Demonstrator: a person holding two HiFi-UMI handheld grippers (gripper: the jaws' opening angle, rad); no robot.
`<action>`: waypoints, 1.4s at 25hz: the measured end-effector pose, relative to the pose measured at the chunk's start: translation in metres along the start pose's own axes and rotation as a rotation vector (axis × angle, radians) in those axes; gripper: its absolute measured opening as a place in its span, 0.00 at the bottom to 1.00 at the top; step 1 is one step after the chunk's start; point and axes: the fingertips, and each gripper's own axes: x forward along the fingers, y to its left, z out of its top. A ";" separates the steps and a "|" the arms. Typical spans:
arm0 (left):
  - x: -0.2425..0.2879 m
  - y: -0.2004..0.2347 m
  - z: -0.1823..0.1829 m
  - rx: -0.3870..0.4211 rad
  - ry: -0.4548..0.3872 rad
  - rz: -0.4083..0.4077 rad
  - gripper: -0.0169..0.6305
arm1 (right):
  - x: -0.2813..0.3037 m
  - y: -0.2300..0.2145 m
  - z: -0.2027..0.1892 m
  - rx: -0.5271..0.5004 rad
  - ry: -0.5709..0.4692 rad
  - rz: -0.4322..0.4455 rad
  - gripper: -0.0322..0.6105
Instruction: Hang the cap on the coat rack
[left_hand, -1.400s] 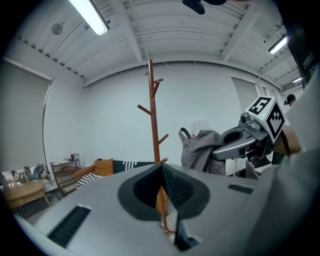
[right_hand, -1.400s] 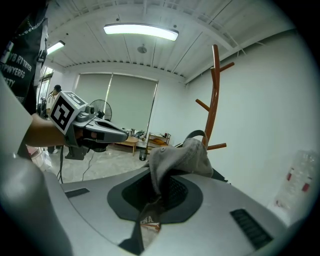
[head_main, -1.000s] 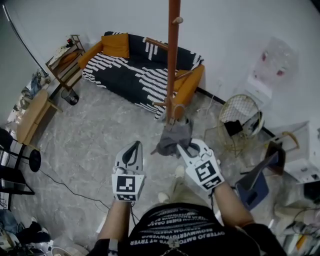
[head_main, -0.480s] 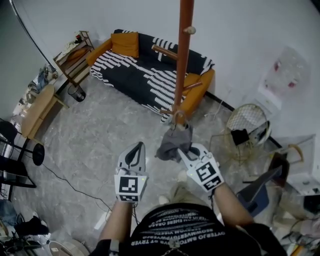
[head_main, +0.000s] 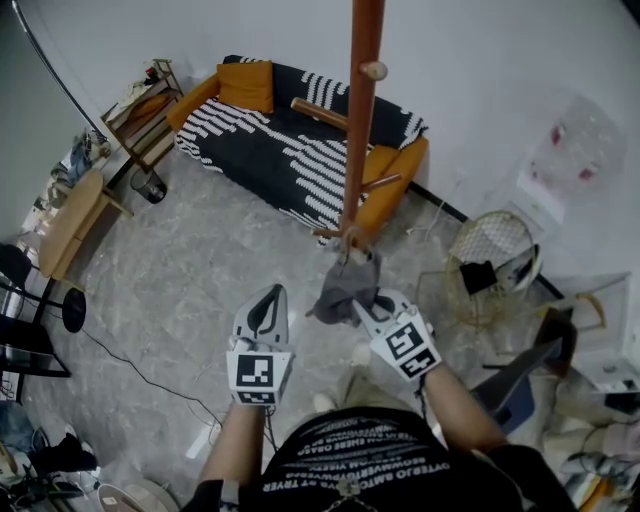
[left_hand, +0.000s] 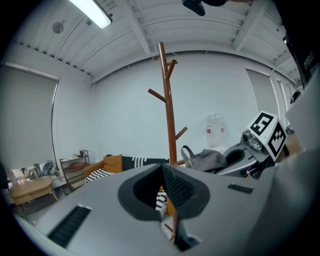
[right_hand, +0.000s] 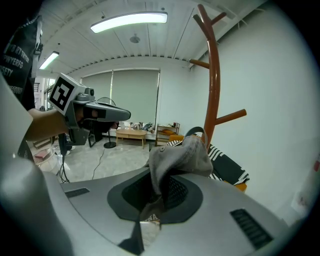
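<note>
Left tool (head_main: 269, 298): jaws together, nothing between them. It is held out over the grey marbled floor (head_main: 180, 290), level with the right tool and apart from it.

Soft grey fabric cap (head_main: 343, 287): off the floor, bunched and drooping. One edge is pinched in the right tool, and the crown and back strap loop stick out beyond the jaw tips toward the rack. In the head view it sits just in front of the pole, below the lowest pegs. No view shows whether it touches the wood, and it sits on no peg.

Reddish-brown wooden coat rack (head_main: 359, 130): upright pole with short angled pegs, standing before a black-and-white striped sofa with orange cushions (head_main: 270, 150).

Right tool (head_main: 366, 303): jaws clamped on the cap's fabric, angled toward the pole.

Round wire basket (head_main: 487, 245): on the floor, well right of the rack.
</note>
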 end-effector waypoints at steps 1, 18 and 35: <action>0.003 0.000 0.000 -0.002 0.000 0.000 0.02 | 0.003 -0.001 -0.003 0.005 0.003 0.002 0.09; 0.023 -0.001 -0.002 -0.026 0.005 0.019 0.02 | 0.036 -0.026 -0.037 0.015 0.078 0.025 0.09; 0.023 -0.008 -0.005 -0.021 0.021 0.011 0.02 | 0.061 -0.039 -0.058 0.038 0.171 0.042 0.09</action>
